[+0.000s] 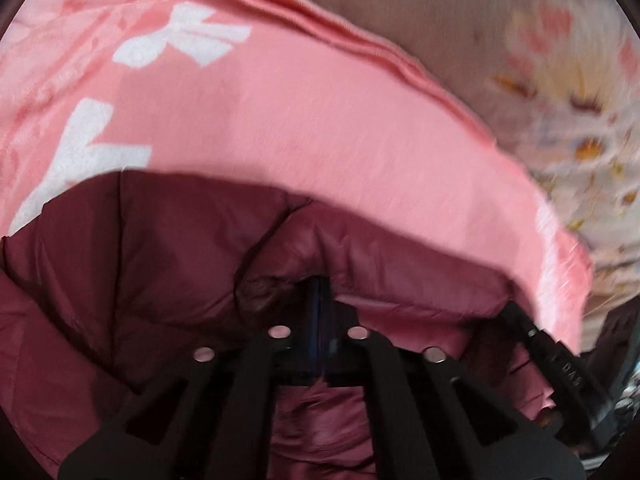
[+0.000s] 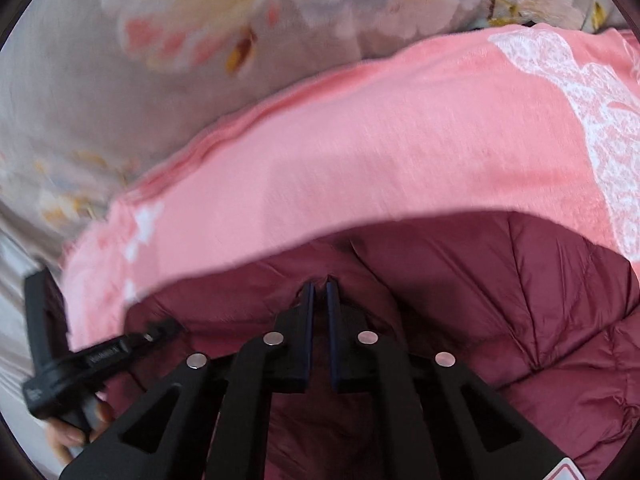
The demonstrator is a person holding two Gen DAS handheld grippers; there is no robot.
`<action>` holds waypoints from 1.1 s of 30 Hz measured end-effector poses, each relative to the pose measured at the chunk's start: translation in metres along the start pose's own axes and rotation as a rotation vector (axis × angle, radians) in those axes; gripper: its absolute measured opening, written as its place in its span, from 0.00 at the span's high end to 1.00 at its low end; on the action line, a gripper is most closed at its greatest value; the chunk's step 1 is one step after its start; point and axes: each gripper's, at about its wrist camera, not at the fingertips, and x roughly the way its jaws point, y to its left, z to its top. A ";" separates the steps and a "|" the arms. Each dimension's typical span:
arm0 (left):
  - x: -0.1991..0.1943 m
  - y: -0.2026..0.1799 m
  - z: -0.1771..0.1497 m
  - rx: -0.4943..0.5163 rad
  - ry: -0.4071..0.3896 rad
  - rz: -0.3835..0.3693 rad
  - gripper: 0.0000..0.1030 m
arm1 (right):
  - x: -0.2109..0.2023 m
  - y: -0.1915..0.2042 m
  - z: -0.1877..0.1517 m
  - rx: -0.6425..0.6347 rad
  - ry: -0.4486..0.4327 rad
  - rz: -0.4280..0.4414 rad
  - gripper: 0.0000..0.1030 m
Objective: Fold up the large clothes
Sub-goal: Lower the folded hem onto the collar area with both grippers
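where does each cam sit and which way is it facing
Left wrist: on the left gripper, angled down along its fingers, shut on the maroon puffer jacket; the right gripper shows at right.
Right wrist: on the right gripper, angled down, fingers pinching the jacket; the left gripper and a hand show at left.
Shared: jacket, pink blanket, floral bedding.

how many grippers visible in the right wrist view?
2. The right gripper sits bottom centre, shut on the dark red quilted puffer jacket. The left gripper comes in from the lower left edge, at the jacket's edge.
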 end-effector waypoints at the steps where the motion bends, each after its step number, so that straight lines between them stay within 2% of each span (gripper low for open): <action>1: 0.002 0.002 -0.005 0.020 -0.004 0.012 1.00 | 0.004 -0.002 -0.004 -0.011 0.010 -0.013 0.99; 6: 0.003 0.009 -0.020 0.079 -0.048 0.013 1.00 | 0.009 -0.011 -0.016 -0.024 -0.004 -0.004 1.00; 9: 0.002 0.010 -0.023 0.102 -0.072 0.006 1.00 | 0.008 -0.004 -0.019 -0.081 -0.024 -0.044 1.00; 11: -0.004 0.016 -0.025 0.087 -0.089 -0.032 1.00 | 0.002 0.002 -0.021 -0.122 -0.026 -0.078 1.00; 14: -0.033 0.021 -0.031 0.088 -0.116 -0.099 1.00 | -0.021 0.011 -0.025 -0.165 -0.060 -0.073 0.97; 17: -0.062 0.008 -0.026 0.140 -0.206 -0.078 1.00 | -0.051 0.025 -0.021 -0.206 -0.146 -0.063 0.96; 19: -0.074 -0.004 -0.014 0.160 -0.247 -0.076 1.00 | -0.055 0.030 -0.012 -0.208 -0.170 -0.064 0.96; 22: -0.066 -0.020 0.001 0.170 -0.234 -0.068 1.00 | -0.038 0.033 0.000 -0.204 -0.161 -0.091 0.96; 26: -0.023 -0.027 0.007 0.172 -0.186 0.034 1.00 | -0.008 0.025 -0.002 -0.210 -0.125 -0.165 0.96; 30: -0.001 -0.010 -0.008 0.151 -0.149 0.039 1.00 | 0.002 0.018 -0.010 -0.204 -0.100 -0.159 0.99; 33: 0.001 -0.007 -0.016 0.162 -0.153 0.037 1.00 | 0.006 0.018 -0.016 -0.224 -0.088 -0.173 0.99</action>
